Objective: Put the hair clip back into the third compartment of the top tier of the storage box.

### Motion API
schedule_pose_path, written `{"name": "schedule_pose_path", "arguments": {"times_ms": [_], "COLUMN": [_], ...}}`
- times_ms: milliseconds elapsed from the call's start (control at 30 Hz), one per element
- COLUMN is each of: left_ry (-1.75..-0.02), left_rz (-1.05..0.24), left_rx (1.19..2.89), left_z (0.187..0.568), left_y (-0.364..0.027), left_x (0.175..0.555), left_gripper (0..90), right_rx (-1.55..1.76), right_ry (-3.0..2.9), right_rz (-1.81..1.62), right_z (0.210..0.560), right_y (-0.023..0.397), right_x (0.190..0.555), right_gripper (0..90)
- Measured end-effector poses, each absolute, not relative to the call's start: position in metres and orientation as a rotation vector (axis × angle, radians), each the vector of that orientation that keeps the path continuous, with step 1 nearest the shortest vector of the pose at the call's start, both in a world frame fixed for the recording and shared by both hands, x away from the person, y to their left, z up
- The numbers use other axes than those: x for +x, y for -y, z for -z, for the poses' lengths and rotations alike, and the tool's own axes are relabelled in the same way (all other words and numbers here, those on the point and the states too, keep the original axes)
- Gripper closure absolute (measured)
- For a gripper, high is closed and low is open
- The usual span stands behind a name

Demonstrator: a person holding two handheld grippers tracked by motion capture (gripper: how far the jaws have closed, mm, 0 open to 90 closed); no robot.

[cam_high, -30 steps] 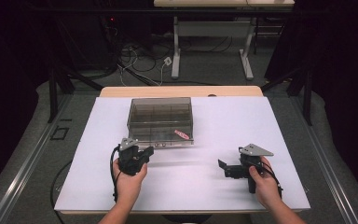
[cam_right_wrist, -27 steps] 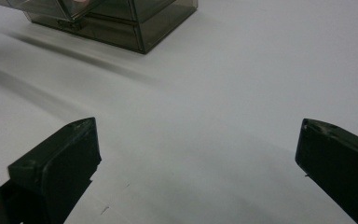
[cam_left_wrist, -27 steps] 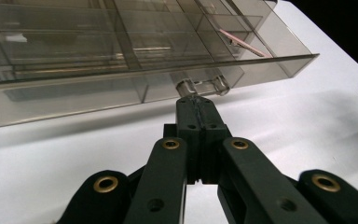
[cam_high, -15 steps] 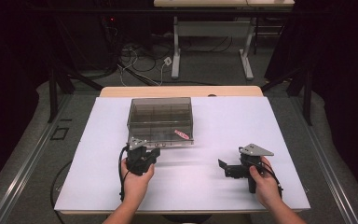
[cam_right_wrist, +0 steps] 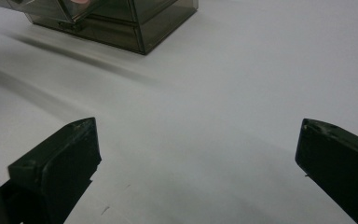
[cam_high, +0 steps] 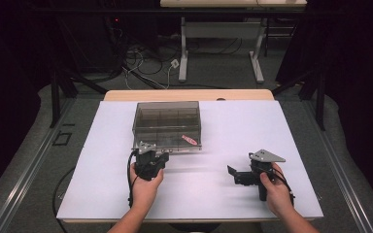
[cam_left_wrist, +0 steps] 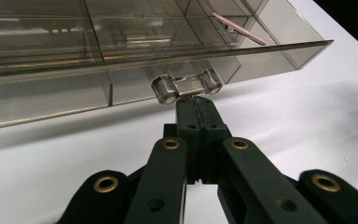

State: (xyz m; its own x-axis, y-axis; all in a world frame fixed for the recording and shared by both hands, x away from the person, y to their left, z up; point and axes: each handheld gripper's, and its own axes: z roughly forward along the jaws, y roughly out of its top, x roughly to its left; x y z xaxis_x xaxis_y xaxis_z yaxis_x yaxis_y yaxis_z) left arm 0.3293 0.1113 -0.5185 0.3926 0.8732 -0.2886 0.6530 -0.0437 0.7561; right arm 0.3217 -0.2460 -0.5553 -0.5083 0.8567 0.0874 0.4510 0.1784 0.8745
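Left gripper view: box [cam_left_wrist: 121, 56] cropped (latch [cam_left_wrist: 186, 86] clear)

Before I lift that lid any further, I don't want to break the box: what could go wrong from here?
1. The left gripper is shut and meets only the small clear latch under the lid's edge; its tips could slip off, letting the lid drop.
2. The right gripper rests open on the white table, apart from the box, so nothing steadies it; the box might slide or tip.
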Motion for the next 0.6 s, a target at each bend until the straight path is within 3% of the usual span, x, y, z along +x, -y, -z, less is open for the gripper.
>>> {"name": "schedule_pose_path", "arguments": {"times_ms": [600], "left_ry": [-1.340], "left_rz": [-0.324], "left_rx": [1.767], "left_z": [0.5174], "left_y": [-0.1077], "left_x": [0.3329], "left_gripper": [90.0], "right_rx": [1.235], "right_ry": [-2.032], "right_rz": [-1.282], "right_z": [0.5549], "right_y": [0.2464], "right_x": [0.3215], "right_gripper": [0.0]}}
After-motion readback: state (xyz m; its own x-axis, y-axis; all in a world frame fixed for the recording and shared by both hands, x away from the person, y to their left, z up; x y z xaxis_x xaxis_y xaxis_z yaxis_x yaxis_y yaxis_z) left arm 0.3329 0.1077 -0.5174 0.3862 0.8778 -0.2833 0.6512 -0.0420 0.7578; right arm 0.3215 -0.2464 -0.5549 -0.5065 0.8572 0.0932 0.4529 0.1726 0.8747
